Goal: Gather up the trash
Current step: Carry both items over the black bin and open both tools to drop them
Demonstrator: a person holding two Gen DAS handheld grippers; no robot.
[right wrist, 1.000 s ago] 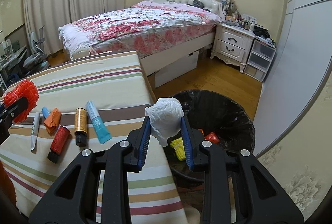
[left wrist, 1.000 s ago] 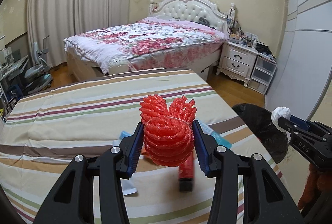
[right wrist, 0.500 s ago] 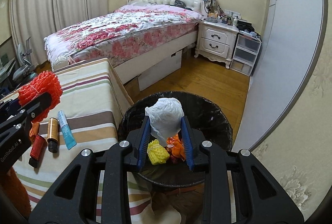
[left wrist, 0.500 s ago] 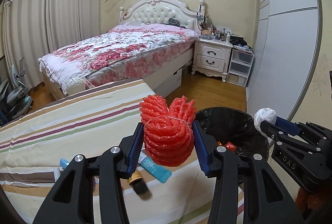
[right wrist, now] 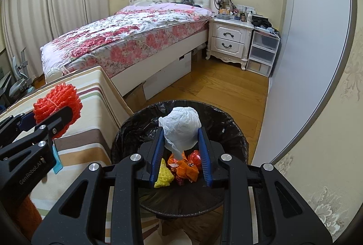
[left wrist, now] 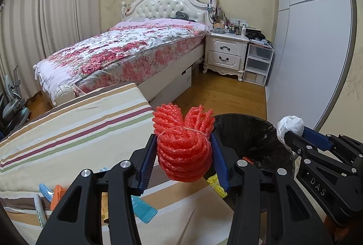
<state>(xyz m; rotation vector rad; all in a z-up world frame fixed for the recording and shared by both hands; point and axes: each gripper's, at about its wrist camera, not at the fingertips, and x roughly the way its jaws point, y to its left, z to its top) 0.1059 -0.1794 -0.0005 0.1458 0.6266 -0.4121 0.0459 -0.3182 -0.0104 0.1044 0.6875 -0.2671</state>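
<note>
While both cameras take in the same room, one floral-covered bed (left wrist: 133, 50) fills the back with one white nightstand (left wrist: 226, 52) beside it, two drawers in its front. Nearer, one table under a striped cloth (left wrist: 74, 131) runs along the left, and one bin lined with a black bag (right wrist: 140, 129) stands just off its corner.

Only the right wrist view looks down into the bin: a yellow foam net (right wrist: 163, 175) lies there touching a heap of orange and red wrappers (right wrist: 186, 165), too jumbled to count. From the left wrist view only the bag's inner wall, a sliver of yellow and a speck of red show.

Only the left wrist view shows the clutter on the cloth near its lower edge: a blue tube (left wrist: 143, 208), an orange scrap (left wrist: 57, 195) and a white tube (left wrist: 38, 211), half hidden behind the tool.

Two grippers, one load each. Left gripper (left wrist: 185, 158) has its blue pads pressed to either side of one red foam net bundle (left wrist: 183, 149), tied with a thin string, held over the table's edge beside the bin. Right gripper (right wrist: 180, 149) is pinched on one crumpled white wad (right wrist: 180, 129), hanging directly above the open bin, over the wrappers.
</note>
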